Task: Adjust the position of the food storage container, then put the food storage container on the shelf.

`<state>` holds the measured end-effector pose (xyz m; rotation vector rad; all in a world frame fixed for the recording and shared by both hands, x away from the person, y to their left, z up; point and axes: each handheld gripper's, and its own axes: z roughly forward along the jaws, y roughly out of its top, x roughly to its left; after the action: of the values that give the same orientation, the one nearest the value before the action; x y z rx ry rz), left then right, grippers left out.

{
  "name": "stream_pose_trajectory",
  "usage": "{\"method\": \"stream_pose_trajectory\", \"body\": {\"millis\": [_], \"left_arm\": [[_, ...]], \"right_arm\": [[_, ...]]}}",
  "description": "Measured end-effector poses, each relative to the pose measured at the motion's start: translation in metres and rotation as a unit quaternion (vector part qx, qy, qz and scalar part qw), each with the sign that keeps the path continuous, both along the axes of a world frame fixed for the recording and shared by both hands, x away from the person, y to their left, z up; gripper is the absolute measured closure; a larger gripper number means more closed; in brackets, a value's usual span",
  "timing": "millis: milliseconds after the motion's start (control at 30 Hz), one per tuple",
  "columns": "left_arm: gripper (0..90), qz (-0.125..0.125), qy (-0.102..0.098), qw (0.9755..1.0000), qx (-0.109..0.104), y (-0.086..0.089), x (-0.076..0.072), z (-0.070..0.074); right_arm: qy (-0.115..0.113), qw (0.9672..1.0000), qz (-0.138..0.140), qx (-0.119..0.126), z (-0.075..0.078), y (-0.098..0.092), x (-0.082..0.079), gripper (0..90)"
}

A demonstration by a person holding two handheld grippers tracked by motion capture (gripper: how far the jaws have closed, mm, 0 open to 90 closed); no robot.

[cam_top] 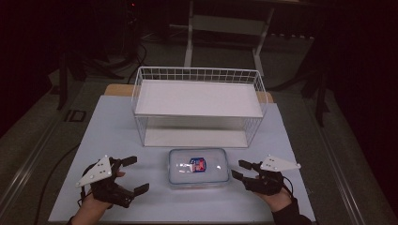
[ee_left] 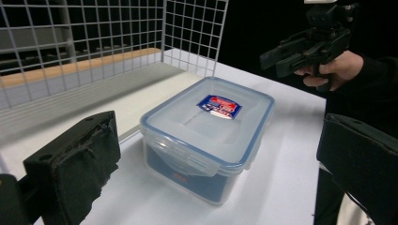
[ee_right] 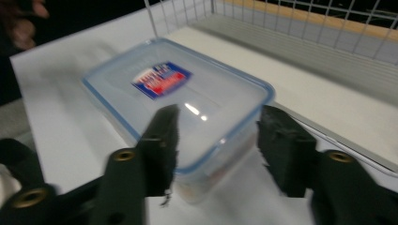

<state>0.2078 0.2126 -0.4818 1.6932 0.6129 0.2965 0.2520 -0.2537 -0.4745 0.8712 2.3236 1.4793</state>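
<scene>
Clear plastic container [cam_top: 199,167] w/ blue-rimmed snap lid sits flat on the white table [cam_top: 117,136], roughly centre of the near half, lid on. Red/blue label [cam_top: 198,164] on the lid top. Contents can't be made out thru the frosted lid.

Behind it, at 12 o'clock from the container & near it, a white wire shelf rack [cam_top: 197,105] w/ two tiers, a white board on each; open front faces the person. Container is just in front of the lower tier, not touching as far as the high view shows.

Left gripper [cam_top: 132,175] at 9 o'clock of the container, held in a hand [cam_top: 91,206] coming from the bottom edge, grey 3-cornered plate on top. Jaws spread wide, nothing btwn them, tips aimed at the container's short side, apart from it. In the left gripper view the container [ee_left: 209,136] lies ahead btwn the two black jaws w/ the rack mesh [ee_left: 94,37] at 11 o'clock.

Right gripper [cam_top: 238,169] at 3 o'clock of the container, just beside its short side. Jaws parted moderately, narrower than the left, empty. Right gripper view is motion-blurred: container [ee_right: 178,101] ahead of the jaws; contact can't be told
</scene>
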Motion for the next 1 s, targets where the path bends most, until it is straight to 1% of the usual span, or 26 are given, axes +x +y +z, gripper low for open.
{"method": "stream_pose_trajectory", "body": {"millis": [67,100,133,167,200,233,267,300,333,400,433,467,500,533,567,600,633,667,700,733,767,867,900,933,967,1000], "left_arm": [[0.0,-0.001,0.002,1.0000,-0.001,-0.002,0.000,0.001],[0.0,-0.001,0.002,1.0000,-0.001,-0.002,0.000,0.001],[0.0,0.001,0.005,1.0000,0.003,-0.005,0.000,0.003],[0.0,0.001,0.005,1.0000,0.003,-0.005,0.000,0.003],[0.0,0.004,0.009,0.9999,0.005,-0.007,0.001,0.004],[0.0,0.004,0.009,0.9999,0.005,-0.007,0.001,0.004],[0.0,0.006,0.017,0.9998,0.004,-0.010,0.004,0.005],[0.0,0.007,0.023,0.9997,0.005,-0.011,0.005,0.005],[0.0,0.012,0.025,0.9996,0.010,-0.012,0.007,0.006],[0.0,0.013,0.030,0.9994,0.014,-0.014,0.011,0.009],[0.0,0.016,0.031,0.9993,0.016,-0.015,0.012,0.010],[0.0,0.020,0.032,0.9992,0.017,-0.016,0.014,0.011],[0.0,0.023,0.035,0.9990,0.017,-0.016,0.016,0.012],[0.0,0.028,0.040,0.9986,0.019,-0.017,0.018,0.013],[0.0,0.031,0.045,0.9983,0.018,-0.018,0.019,0.013],[0.0,0.035,0.058,0.9974,0.024,-0.020,0.022,0.012],[0.0,0.035,0.058,0.9974,0.024,-0.020,0.022,0.012],[0.0,0.035,0.062,0.9971,0.027,-0.021,0.022,0.012],[0.0,0.036,0.067,0.9967,0.029,-0.022,0.023,0.011],[0.0,0.037,0.083,0.9952,0.036,-0.025,0.024,0.008],[0.0,0.035,0.088,0.9948,0.036,-0.026,0.024,0.008],[0.0,0.030,0.098,0.9938,0.041,-0.031,0.024,0.009],[0.0,0.030,0.098,0.9938,0.041,-0.031,0.024,0.009],[0.0,0.031,0.106,0.9931,0.041,-0.034,0.025,0.012],[0.0,0.031,0.106,0.9931,0.041,-0.034,0.025,0.012],[0.0,0.030,0.115,0.9925,0.029,-0.037,0.027,0.014]], "right_arm": [[0.008,0.9997,0.007,0.020,0.003,0.000,-0.002,34.3],[0.006,0.9995,0.006,0.029,0.005,0.000,-0.003,28.1],[0.002,0.9994,0.011,0.034,0.008,-0.001,-0.004,18.9],[0.002,0.9994,0.011,0.034,0.008,-0.001,-0.004,18.9],[-0.007,0.9993,0.011,0.035,0.011,-0.001,-0.007,13.9],[-0.007,0.9993,0.011,0.035,0.011,-0.001,-0.007,13.9],[-0.008,0.9991,0.002,0.041,0.013,-0.002,-0.008,11.9],[-0.013,0.9989,-0.005,0.045,0.015,-0.003,-0.010,11.8],[-0.024,0.9985,-0.013,0.047,0.017,-0.003,-0.012,11.8],[-0.050,0.9978,-0.026,0.036,0.020,-0.001,-0.016,14.5],[-0.050,0.9978,-0.030,0.030,0.022,0.000,-0.016,14.6],[-0.048,0.9981,-0.024,0.031,0.024,0.000,-0.017,14.7],[-0.058,0.9975,-0.018,0.036,0.025,0.001,-0.018,15.7],[-0.077,0.9961,-0.021,0.039,0.027,0.003,-0.020,17.8],[-0.089,0.9952,-0.019,0.034,0.029,0.004,-0.022,18.1],[-0.093,0.9951,-0.020,0.027,0.031,0.006,-0.023,18.1],[-0.093,0.9951,-0.020,0.027,0.031,0.006,-0.023,18.1],[-0.103,0.9943,-0.013,0.024,0.033,0.009,-0.027,18.0],[-0.103,0.9943,-0.013,0.024,0.033,0.009,-0.027,18.0],[-0.103,0.9945,-0.015,0.017,0.035,0.012,-0.029,18.0],[-0.105,0.9943,-0.017,0.011,0.035,0.013,-0.030,18.0],[-0.144,0.9893,-0.024,-0.002,0.035,0.016,-0.037,15.6],[-0.149,0.9885,-0.027,-0.002,0.035,0.016,-0.038,15.6],[-0.153,0.9878,-0.029,0.004,0.036,0.015,-0.039,15.6],[-0.152,0.9879,-0.028,0.011,0.037,0.015,-0.040,15.2],[-0.155,0.9874,-0.028,0.015,0.037,0.014,-0.040,13.8]]}}
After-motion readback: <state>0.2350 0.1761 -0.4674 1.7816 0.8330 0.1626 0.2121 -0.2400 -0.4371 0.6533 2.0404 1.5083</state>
